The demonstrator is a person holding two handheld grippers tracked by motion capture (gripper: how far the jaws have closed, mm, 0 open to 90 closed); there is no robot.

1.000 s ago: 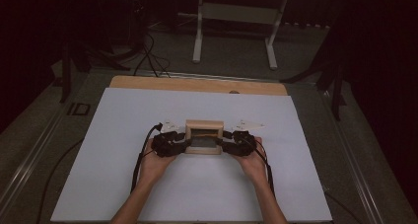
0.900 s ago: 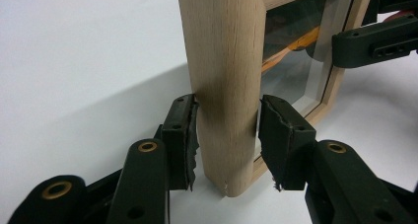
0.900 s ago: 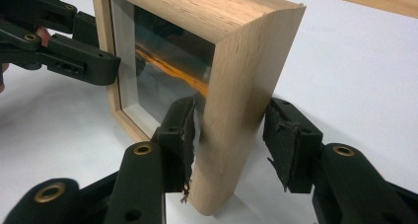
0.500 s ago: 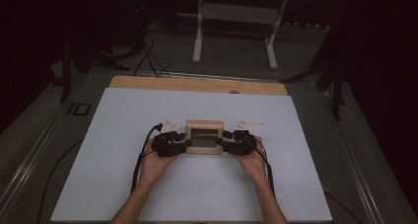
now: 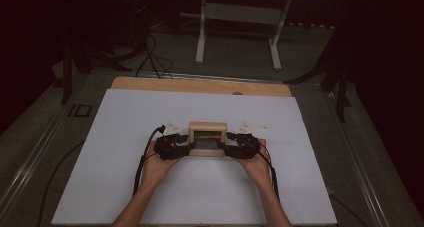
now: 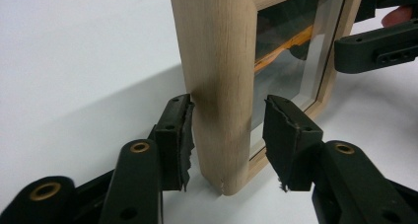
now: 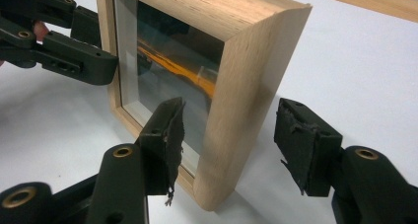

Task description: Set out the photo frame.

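Near the table's (image 5: 125,187) middle stands a wooden picture frame (image 5: 207,138). Left tongs (image 5: 184,148) and right tongs (image 5: 228,148) have just opened, each straddling a frame edge, gripping nothing.

Dark room, white table (image 5: 125,137), grey floor (image 5: 235,52), white stand (image 5: 240,17)

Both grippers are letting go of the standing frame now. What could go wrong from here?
1. The wooden frame stands upright on its edge on the white table; freed, it may tip.
2. The left gripper has one pad touching the wood, so pulling back could drag it.
3. The right gripper straddles the corner and could clip it.
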